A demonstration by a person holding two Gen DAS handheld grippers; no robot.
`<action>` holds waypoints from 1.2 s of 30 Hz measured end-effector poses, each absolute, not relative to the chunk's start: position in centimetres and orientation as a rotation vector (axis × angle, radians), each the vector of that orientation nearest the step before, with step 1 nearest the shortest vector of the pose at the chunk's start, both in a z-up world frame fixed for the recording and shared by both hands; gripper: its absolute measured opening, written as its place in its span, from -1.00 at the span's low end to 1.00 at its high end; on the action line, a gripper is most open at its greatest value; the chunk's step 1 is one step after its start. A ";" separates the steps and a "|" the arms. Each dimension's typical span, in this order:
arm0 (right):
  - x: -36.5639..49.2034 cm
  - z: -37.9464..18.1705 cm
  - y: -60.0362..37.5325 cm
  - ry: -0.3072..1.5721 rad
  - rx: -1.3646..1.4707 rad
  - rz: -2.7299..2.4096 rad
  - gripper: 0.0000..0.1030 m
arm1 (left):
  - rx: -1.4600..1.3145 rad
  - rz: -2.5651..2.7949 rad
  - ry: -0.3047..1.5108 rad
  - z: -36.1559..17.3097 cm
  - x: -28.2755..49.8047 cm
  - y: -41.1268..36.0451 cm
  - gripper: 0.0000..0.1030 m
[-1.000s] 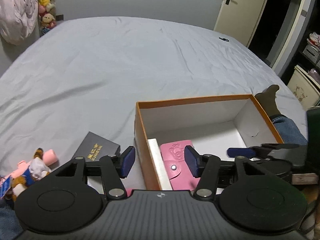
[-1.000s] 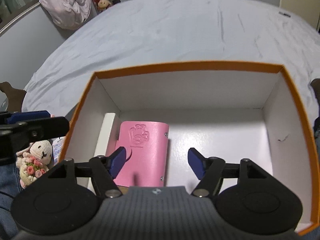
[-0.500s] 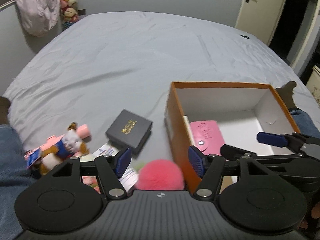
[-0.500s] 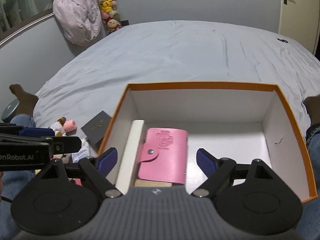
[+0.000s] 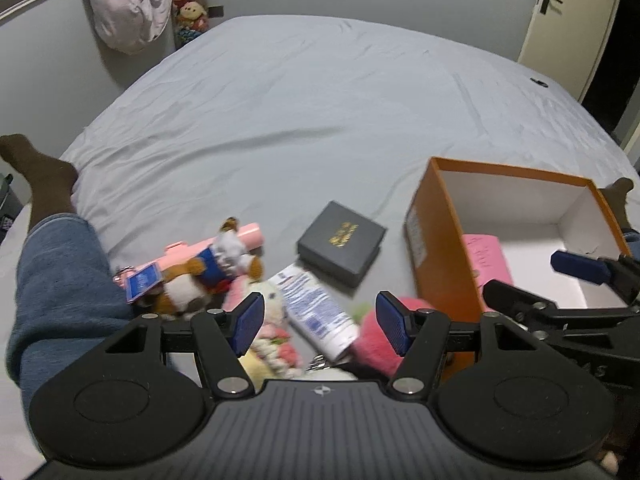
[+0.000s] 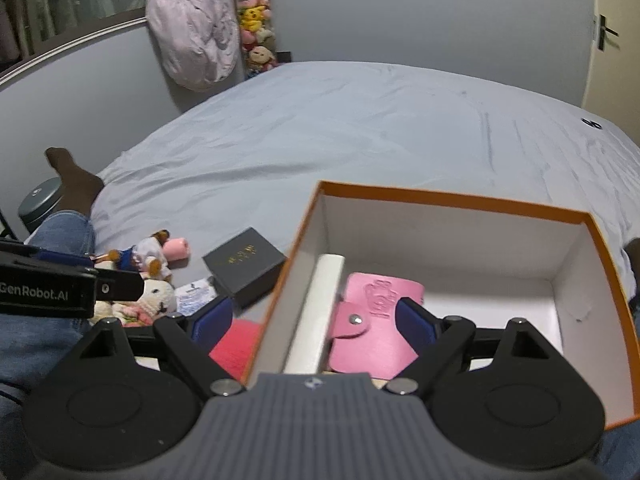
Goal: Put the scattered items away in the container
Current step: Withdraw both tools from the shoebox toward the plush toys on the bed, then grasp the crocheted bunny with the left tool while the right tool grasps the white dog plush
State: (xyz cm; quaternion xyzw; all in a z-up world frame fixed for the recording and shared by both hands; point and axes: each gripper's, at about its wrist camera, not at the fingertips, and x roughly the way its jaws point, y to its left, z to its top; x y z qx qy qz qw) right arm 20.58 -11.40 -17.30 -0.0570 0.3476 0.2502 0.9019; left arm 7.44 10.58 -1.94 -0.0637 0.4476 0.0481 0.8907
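Note:
An orange box (image 6: 440, 197) with white inner walls sits on the bed and holds a pink card holder (image 6: 376, 328) and a white bar (image 6: 316, 312). My right gripper (image 6: 314, 318) hangs open above the box's left wall, holding nothing. To the left of the box (image 5: 436, 240) lie a dark grey gift box (image 5: 340, 240), a white tube (image 5: 312, 312), a plush dog (image 5: 200, 276), a pink case (image 5: 248, 236) and a pink fluffy ball (image 5: 372, 344). My left gripper (image 5: 320, 320) hovers over the tube, jaws closing slightly and pressing on nothing.
A person's leg in jeans (image 5: 56, 280) with a brown sock lies left of the pile. The grey bedsheet (image 5: 320, 120) stretches away beyond the items. A pale jacket (image 6: 192, 48) and stacked plush toys (image 6: 256, 28) hang at the far wall.
My left gripper has swung left, from over the box to over the scattered pile. My right gripper has drawn back out of the box, turned left and opened wider.

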 end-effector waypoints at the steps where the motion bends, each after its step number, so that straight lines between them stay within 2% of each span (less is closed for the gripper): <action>1: 20.5 -17.2 -11.1 0.713 -0.123 0.536 0.74 | -0.133 0.104 0.932 -2.0 7.3 11.0 0.39; 11: 20.8 -17.2 -7.2 0.667 -0.277 0.728 0.74 | -0.106 0.139 0.973 -2.5 6.6 15.8 0.39; 13: 21.0 -17.4 -6.3 0.672 -0.304 0.765 0.69 | -0.116 0.132 0.984 -2.8 6.7 16.5 0.39; 20: 21.8 -18.6 -3.1 0.714 -0.421 0.860 0.29 | -0.102 0.056 1.022 -4.1 8.1 16.9 0.38; 23: 22.3 -19.4 -2.1 0.760 -0.462 0.887 0.18 | -0.112 0.023 1.054 -5.0 9.1 16.8 0.39; 36: 23.7 -21.5 0.6 0.842 -0.546 0.879 0.17 | -0.188 0.026 1.220 -9.7 13.0 17.6 0.38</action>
